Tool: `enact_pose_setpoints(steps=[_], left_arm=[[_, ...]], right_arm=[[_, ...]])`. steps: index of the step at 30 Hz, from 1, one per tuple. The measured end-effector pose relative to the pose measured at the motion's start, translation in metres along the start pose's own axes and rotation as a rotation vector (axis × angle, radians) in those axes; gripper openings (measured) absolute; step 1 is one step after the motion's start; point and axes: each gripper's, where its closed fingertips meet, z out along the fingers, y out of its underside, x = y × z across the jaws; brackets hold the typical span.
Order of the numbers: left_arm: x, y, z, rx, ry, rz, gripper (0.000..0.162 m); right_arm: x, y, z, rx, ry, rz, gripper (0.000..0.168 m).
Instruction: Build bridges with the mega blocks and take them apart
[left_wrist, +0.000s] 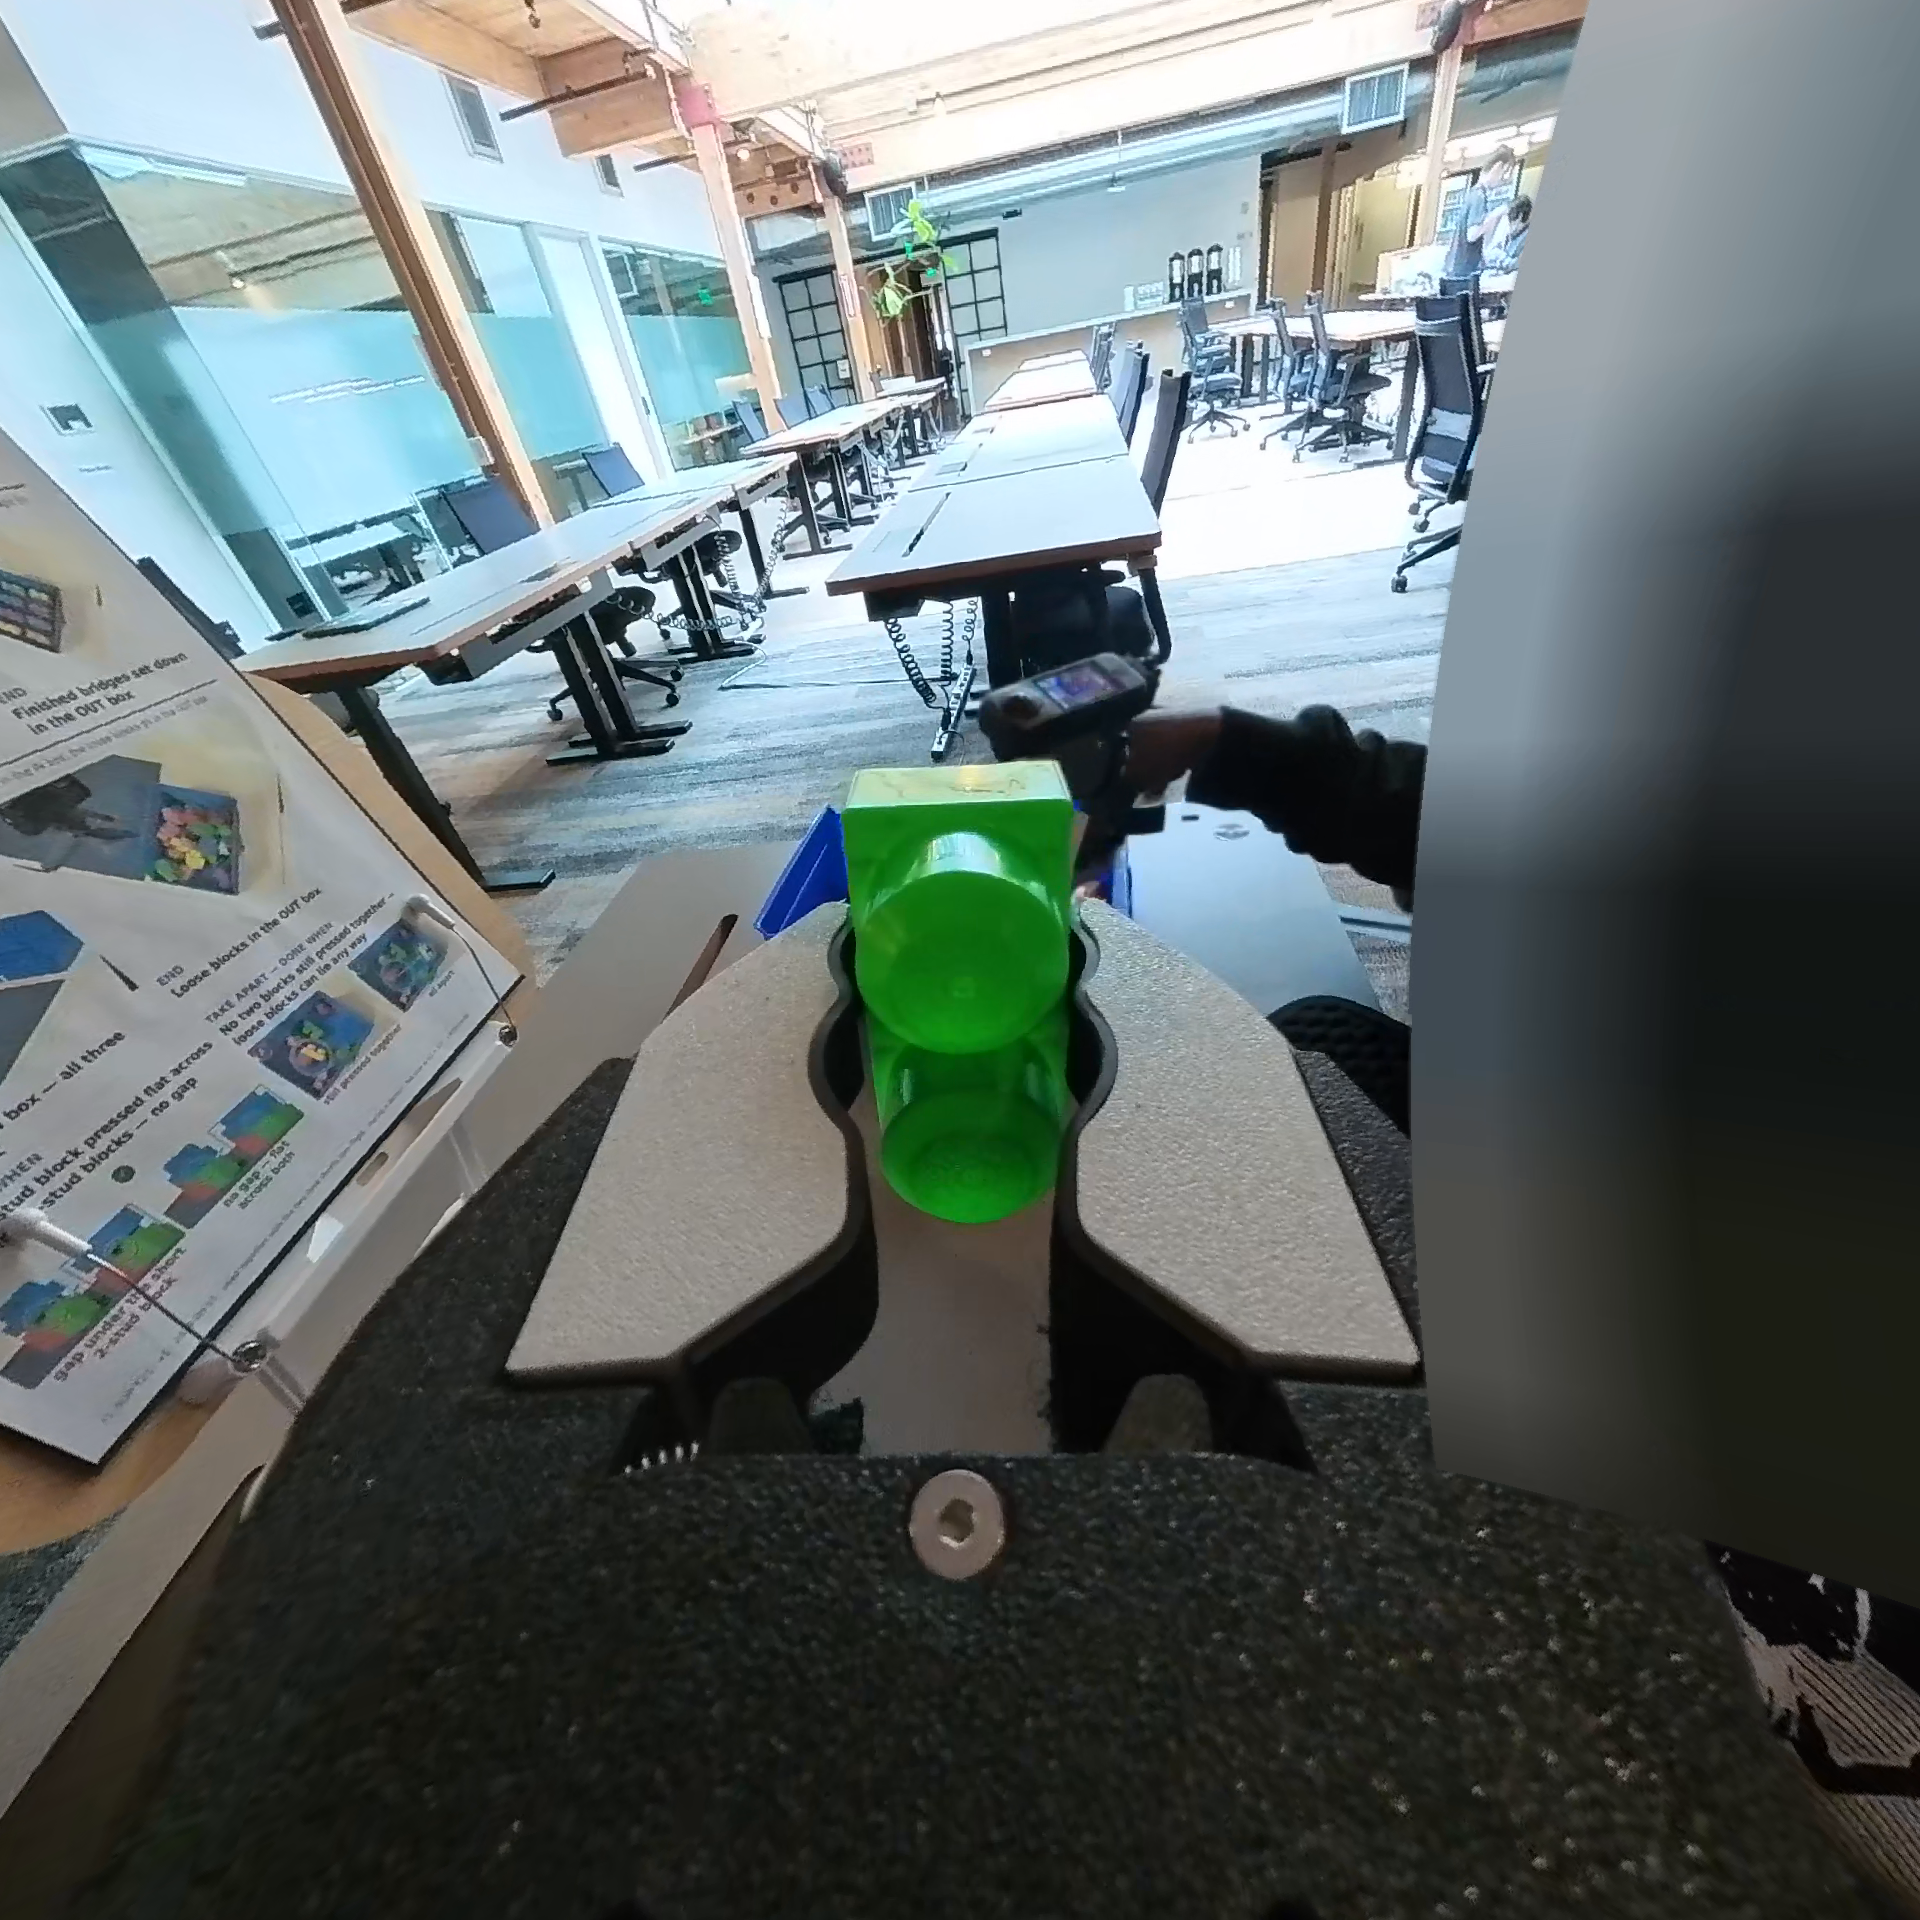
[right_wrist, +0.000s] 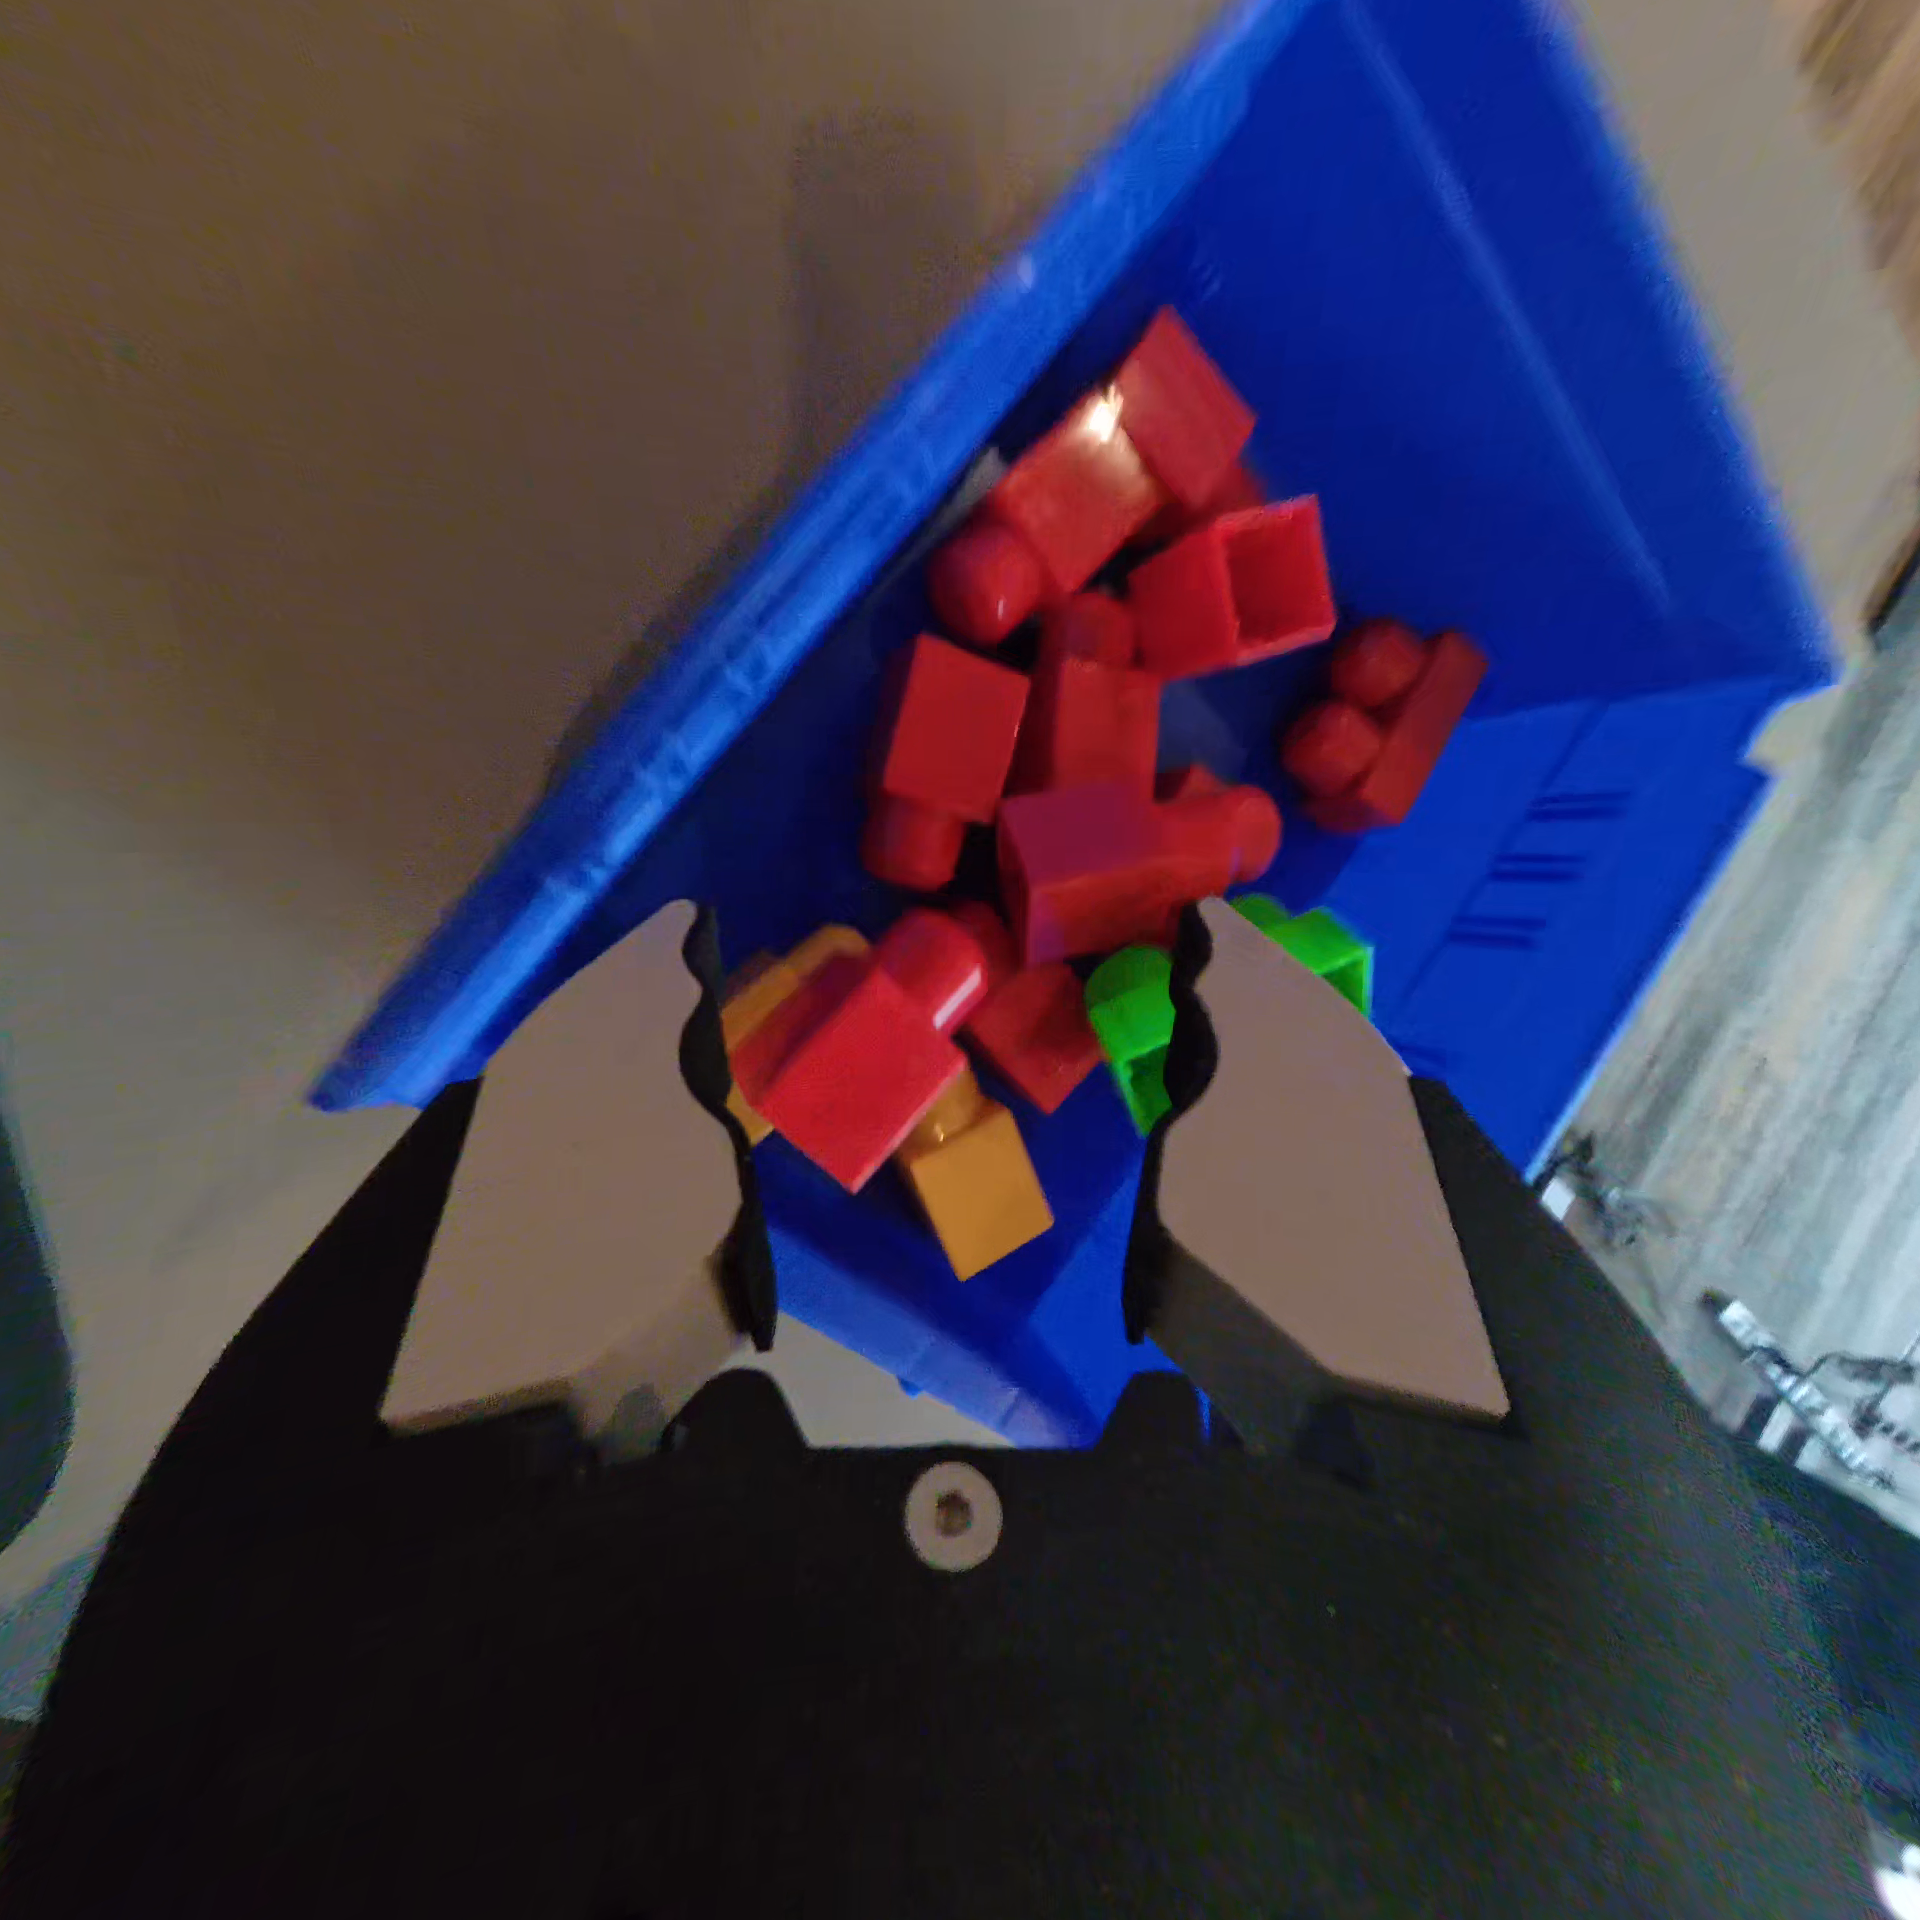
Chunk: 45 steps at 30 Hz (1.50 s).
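My left gripper (left_wrist: 961, 966) is shut on a green mega block (left_wrist: 961, 935) with its studs facing the camera, held up above the table. Behind it a blue bin (left_wrist: 800, 883) peeks out. In the right wrist view my right gripper (right_wrist: 940, 945) is open and empty, hovering over the blue bin (right_wrist: 1455, 416). The bin holds several red blocks (right_wrist: 1091, 727), a red block (right_wrist: 862, 1060) lying between my fingers, orange blocks (right_wrist: 977, 1195) and green blocks (right_wrist: 1132, 1018). The right gripper also shows in the left wrist view (left_wrist: 1081, 727), held by a hand in a dark sleeve.
A printed instruction sheet on a stand (left_wrist: 208, 987) leans at the left. A large grey panel (left_wrist: 1662, 727) blocks the right side. The beige table top (right_wrist: 364, 520) lies left of the bin. Office desks and chairs (left_wrist: 987, 520) stand beyond. The tips of one gripper are about 50 centimeters away from the tips of the other.
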Motion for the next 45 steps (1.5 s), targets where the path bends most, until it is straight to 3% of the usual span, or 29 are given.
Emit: enact_pose_setpoints(steps=[8,14,15,19,22,26,35,45], left_arm=[[0.003,0.000,0.002,-0.003,0.002,0.000,0.036],[0.006,-0.001,0.006,0.000,0.008,0.003,0.036],[0.007,-0.001,0.006,-0.001,0.009,0.006,0.036],[0.008,-0.003,0.007,0.007,0.009,0.005,0.036],[0.011,-0.003,0.008,0.005,0.011,0.006,0.036],[0.014,-0.003,0.009,-0.003,0.012,0.008,0.036],[0.018,-0.007,0.007,0.002,0.019,0.009,0.036],[0.017,-0.008,0.006,-0.003,0.017,0.018,0.036]], right_arm=[[-0.017,-0.125,-0.067,0.303,0.046,-0.189,0.084],[-0.054,-0.216,-0.115,0.631,-0.028,-0.253,0.071],[-0.059,-0.233,-0.125,0.706,-0.028,-0.249,0.065],[-0.055,-0.298,-0.175,1.038,0.167,-0.206,0.017],[-0.049,-0.335,-0.195,1.139,0.291,-0.147,0.000],[-0.055,-0.379,-0.180,1.064,0.290,-0.168,0.000],[-0.033,-0.458,-0.137,1.060,0.165,0.014,0.000],[0.013,-0.504,-0.085,0.991,0.174,0.149,0.000]])
